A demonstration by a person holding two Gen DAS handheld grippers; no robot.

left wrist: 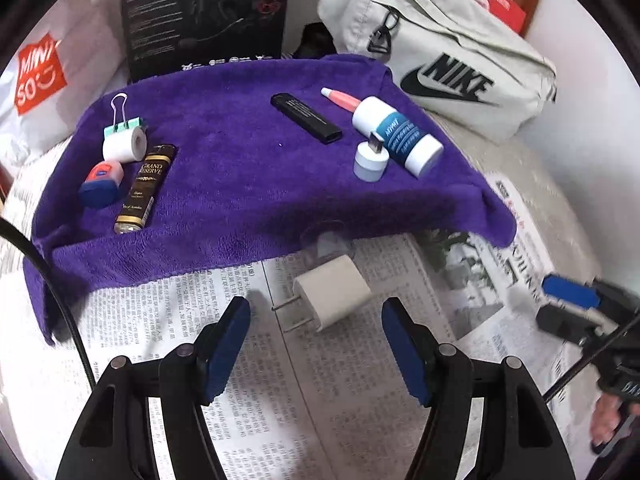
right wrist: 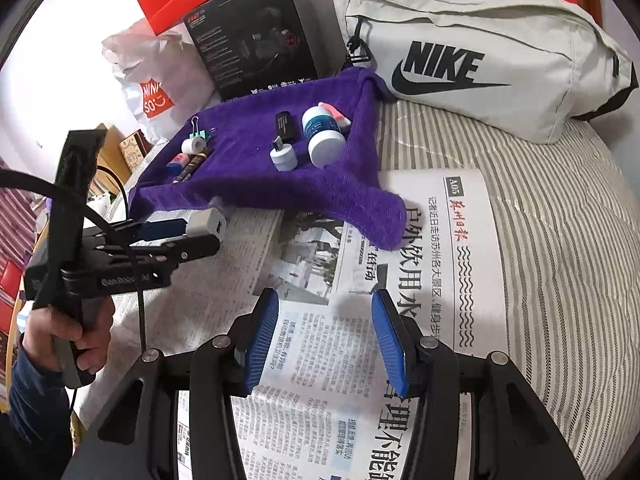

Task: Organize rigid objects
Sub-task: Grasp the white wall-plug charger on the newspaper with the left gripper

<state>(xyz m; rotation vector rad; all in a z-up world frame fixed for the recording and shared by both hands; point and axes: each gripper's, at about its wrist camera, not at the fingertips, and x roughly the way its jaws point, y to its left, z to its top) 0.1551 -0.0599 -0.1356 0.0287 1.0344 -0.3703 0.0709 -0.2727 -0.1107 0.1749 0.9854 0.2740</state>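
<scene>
In the left wrist view, the left tongs (left wrist: pixel 316 320) stand released at lower centre, pads apart either side of a white charger plug (left wrist: pixel 334 298) lying on newspaper (left wrist: pixel 248 360), just below the purple towel (left wrist: pixel 240 160). In the right wrist view, the right tongs (right wrist: pixel 324 320) hang released and empty over newspaper at lower centre

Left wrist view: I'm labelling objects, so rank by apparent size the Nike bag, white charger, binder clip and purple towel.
1. purple towel
2. Nike bag
3. white charger, though nearness to the camera enlarges it
4. binder clip
</scene>
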